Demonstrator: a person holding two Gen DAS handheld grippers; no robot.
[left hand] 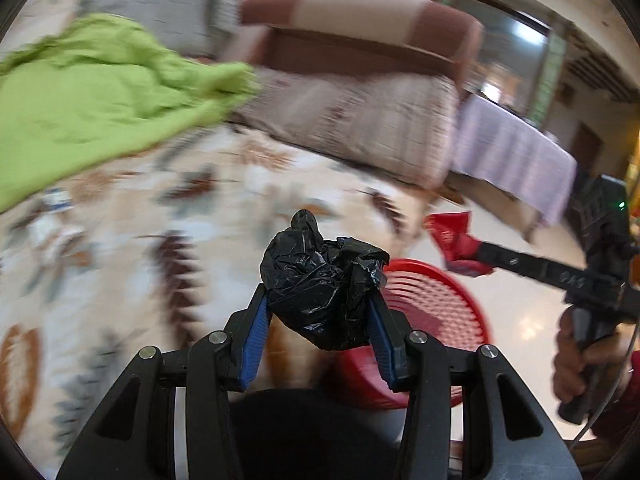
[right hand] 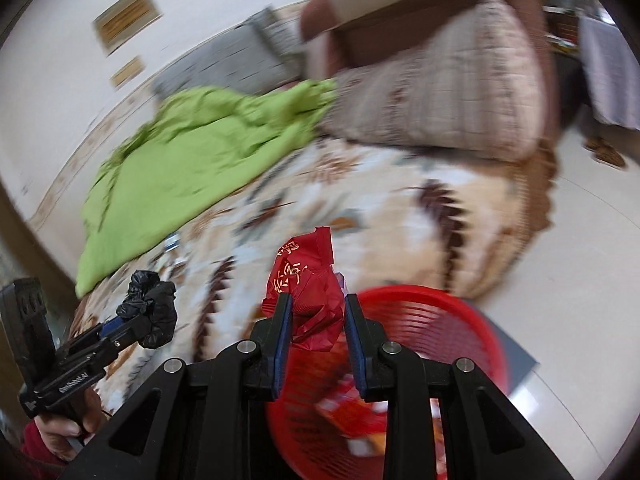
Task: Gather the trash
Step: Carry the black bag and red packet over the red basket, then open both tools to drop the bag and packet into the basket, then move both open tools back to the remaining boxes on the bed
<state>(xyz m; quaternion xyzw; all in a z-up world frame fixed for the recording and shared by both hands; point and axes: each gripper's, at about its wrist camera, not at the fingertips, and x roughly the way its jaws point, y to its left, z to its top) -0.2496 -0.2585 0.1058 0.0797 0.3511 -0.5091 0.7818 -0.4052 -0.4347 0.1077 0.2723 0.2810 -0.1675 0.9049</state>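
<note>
Left wrist view: left gripper (left hand: 320, 312) clenched on a crumpled black plastic bag (left hand: 320, 284), blue pads (left hand: 256, 340) pressing both sides. Bag is held in the air above the patterned bedspread (left hand: 140, 260), just beside the near rim of the red basket (left hand: 436, 300), which sits on the floor off the bed's edge. Right gripper (left hand: 460, 256) enters from the right, grasping a red wrapper (left hand: 452, 236) over the basket's far rim. Green cloth (left hand: 92, 92) lies toward the bed's far-left corner; small scraps (left hand: 52, 216) near the left edge, too blurred to name.

Right wrist view: right gripper (right hand: 316, 312) closed on the red wrapper (right hand: 308, 280), printed script visible, held over the basket's (right hand: 460, 320) near-left rim. Trash already inside the basket. Left gripper (right hand: 132, 324) with the black bag (right hand: 152, 308) sits off to the left, over the bedspread (right hand: 360, 208).

Step in hand, judged: dropping both pieces. Centre each load above the basket opening before releasing; the black bag needs to travel further right first, or it lands on the bed.
</note>
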